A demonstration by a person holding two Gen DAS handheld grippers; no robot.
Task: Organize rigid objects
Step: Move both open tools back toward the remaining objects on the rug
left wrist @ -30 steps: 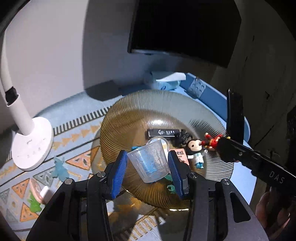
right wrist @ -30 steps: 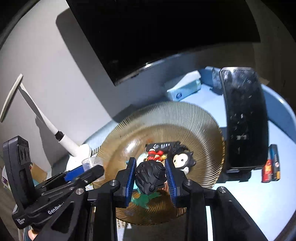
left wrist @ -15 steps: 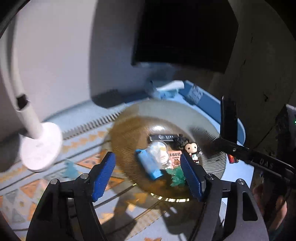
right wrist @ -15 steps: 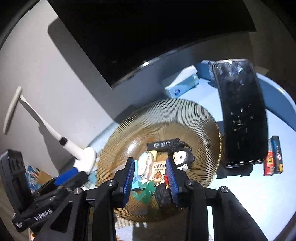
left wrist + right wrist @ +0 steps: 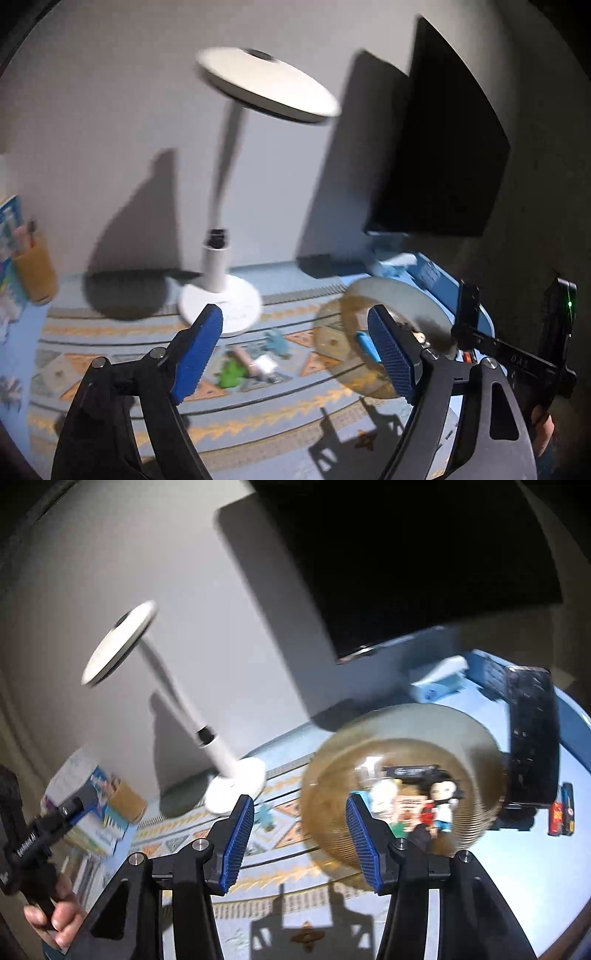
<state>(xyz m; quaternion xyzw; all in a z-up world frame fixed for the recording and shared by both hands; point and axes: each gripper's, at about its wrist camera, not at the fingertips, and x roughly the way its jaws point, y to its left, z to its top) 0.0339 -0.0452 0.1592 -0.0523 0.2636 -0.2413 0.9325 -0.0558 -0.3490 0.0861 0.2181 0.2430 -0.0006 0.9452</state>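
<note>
Both tongs were empty. The left tongs (image 5: 295, 347) stood wide, having just been opening, with nothing between the blue pads; through the gap lay the patterned mat (image 5: 258, 410) and the few small toys (image 5: 251, 365) not yet gathered: a green piece, a pinkish one, a white one and a teal figure. The right tongs (image 5: 300, 843) were at a middling gap, also just been opening, and likewise held nothing. Just beyond the right tongs sat the amber plate (image 5: 472, 734), holding the gathered things: a black stick (image 5: 412, 771), a dark-haired doll (image 5: 445, 797), a red figure, a card and a clear cup lying over, all blurred. A white lamp (image 5: 236, 782) stood on the mat beside the plate, a phone (image 5: 532, 738) on its stand beyond it, and a black monitor (image 5: 424, 561) behind. By my reading, 2 drops into the plate were done and the step in hand was the swing away to fetch more. The next move called for the left tongs to come down over 1 loose toy on the mat, squarely enough to nip so small a piece, clear of the lamp base.
</note>
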